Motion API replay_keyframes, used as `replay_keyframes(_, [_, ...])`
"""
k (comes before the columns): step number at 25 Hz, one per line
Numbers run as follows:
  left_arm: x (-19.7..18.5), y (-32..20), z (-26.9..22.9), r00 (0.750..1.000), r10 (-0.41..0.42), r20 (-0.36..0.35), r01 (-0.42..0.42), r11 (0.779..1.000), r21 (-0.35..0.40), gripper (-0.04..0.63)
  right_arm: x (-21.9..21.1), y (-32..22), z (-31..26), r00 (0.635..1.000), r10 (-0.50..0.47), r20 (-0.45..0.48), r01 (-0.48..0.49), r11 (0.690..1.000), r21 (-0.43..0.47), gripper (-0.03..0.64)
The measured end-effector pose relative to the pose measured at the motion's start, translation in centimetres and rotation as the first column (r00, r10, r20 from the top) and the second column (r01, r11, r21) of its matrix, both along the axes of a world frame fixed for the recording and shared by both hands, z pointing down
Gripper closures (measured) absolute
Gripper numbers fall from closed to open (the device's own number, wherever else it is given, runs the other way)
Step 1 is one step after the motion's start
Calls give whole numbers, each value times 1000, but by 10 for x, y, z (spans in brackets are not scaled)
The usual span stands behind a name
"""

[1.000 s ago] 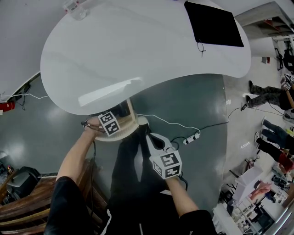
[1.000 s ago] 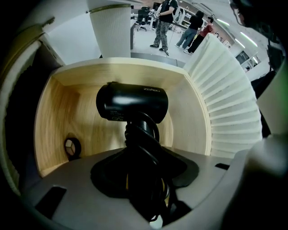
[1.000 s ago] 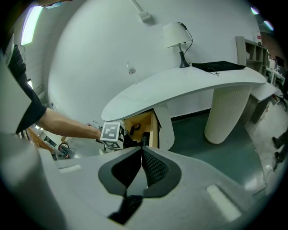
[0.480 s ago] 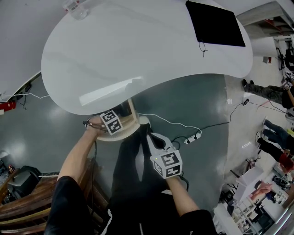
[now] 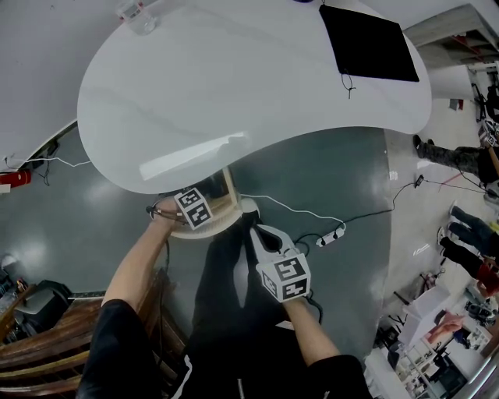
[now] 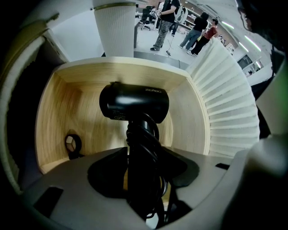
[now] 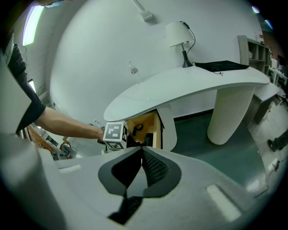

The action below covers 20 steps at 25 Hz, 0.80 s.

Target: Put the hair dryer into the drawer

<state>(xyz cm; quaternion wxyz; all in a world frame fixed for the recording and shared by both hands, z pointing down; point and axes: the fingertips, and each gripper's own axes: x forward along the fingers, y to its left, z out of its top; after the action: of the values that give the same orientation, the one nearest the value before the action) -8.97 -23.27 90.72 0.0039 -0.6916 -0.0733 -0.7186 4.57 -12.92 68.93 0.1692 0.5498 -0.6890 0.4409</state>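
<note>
On my left, the left gripper (image 6: 146, 155) is clamped on the cord-wrapped handle of the hair dryer (image 6: 134, 104). Its black barrel sits crosswise just beyond the jaws, inside the walls of the open wooden drawer (image 6: 191, 112) under the white desk (image 5: 234, 78), though I can't tell whether it touches the drawer floor. Further right, the right gripper (image 7: 141, 153) hangs apart from the drawer, jaws pressed together on nothing.

White curved worktop (image 5: 234, 86) w/ black mat (image 5: 368, 43) at far right corner, lamp (image 7: 179, 35) beside it, small clear item (image 5: 139, 17) far left; open drawer (image 6: 189, 112) underneath.
</note>
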Motion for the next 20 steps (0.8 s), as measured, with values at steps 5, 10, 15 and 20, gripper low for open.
replay_keyframes(5, [-2, 0, -11, 1000, 7, -28, -5, 999, 51, 388, -3, -1, -6, 1000, -17, 0, 17, 1000, 12, 612])
replay_keyframes(10, [-1, -3, -29, 998, -10, -59, 16, 995, 100, 388, -5, -3, -14, 999, -52, -5, 52, 998, 30, 612])
replay_keyframes(15, [4, -6, -49, 991, -53, -120, 70, 987, 144, 388, -7, -4, -21, 997, -81, -16, 82, 996, 42, 612])
replay_keyframes(20, [7, -5, -69, 980, -99, -173, 129, 976, 177, 390, -15, -6, -28, 993, -118, -22, 119, 991, 60, 612])
